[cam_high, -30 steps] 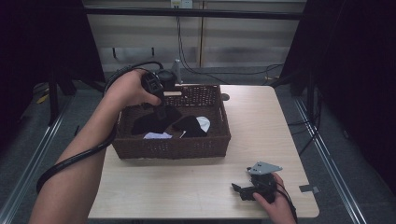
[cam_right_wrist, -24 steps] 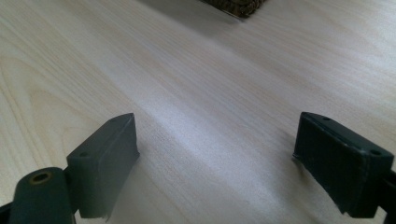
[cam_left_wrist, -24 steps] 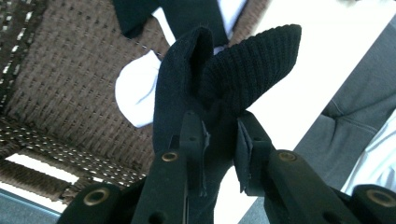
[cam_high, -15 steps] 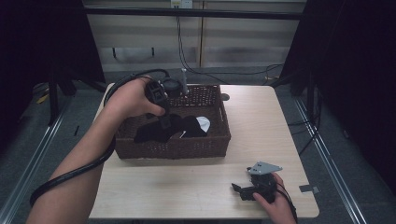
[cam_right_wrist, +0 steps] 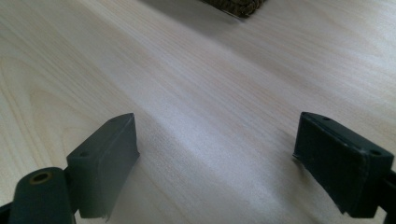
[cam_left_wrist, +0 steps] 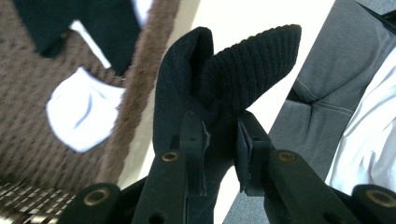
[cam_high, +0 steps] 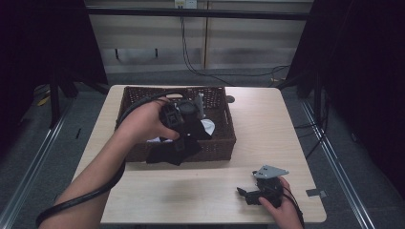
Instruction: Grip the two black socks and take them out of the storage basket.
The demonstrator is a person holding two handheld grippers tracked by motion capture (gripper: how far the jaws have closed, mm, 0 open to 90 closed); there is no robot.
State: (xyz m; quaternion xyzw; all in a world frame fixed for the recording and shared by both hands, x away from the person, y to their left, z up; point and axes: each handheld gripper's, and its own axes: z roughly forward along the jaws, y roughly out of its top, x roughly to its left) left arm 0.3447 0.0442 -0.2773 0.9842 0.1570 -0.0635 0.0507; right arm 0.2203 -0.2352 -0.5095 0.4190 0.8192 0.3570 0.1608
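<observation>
A person's left gripper (cam_high: 184, 138) hangs over the front wall of a brown wicker basket (cam_high: 224, 138) at the desk's (cam_high: 267, 124) 11 o'clock area, its 2 fingers (cam_left_wrist: 194, 144) clamped on a black knitted garment (cam_left_wrist: 243, 74) that looks like a sock. In the high view the dark cloth (cam_high: 174, 151) droops across the basket's near rim, toward 6 o'clock, with the left hand (cam_high: 143, 121) wrapped round the tool and a thick black cable (cam_high: 95, 191) trailing down past the forearm to 7 o'clock. The left gripper view shows the ribbed cuff folded and standing up between the fingers, with the basket's woven wall at 9 o'clock and a white piece of cloth (cam_left_wrist: 84, 114) and more dark fabric (cam_left_wrist: 88, 23) lying inside it. The right gripper (cam_high: 250, 195) rests low at the desk's 5 o'clock corner, well apart from the basket, held by the right hand (cam_high: 282, 207) with a grey 3-cornered plate (cam_high: 270, 171) on top. In the right gripper view its 2 fingers (cam_right_wrist: 105, 158) stand wide apart with bare pale wood between them, and a corner of the basket (cam_right_wrist: 236, 7) sits at 12 o'clock.
</observation>
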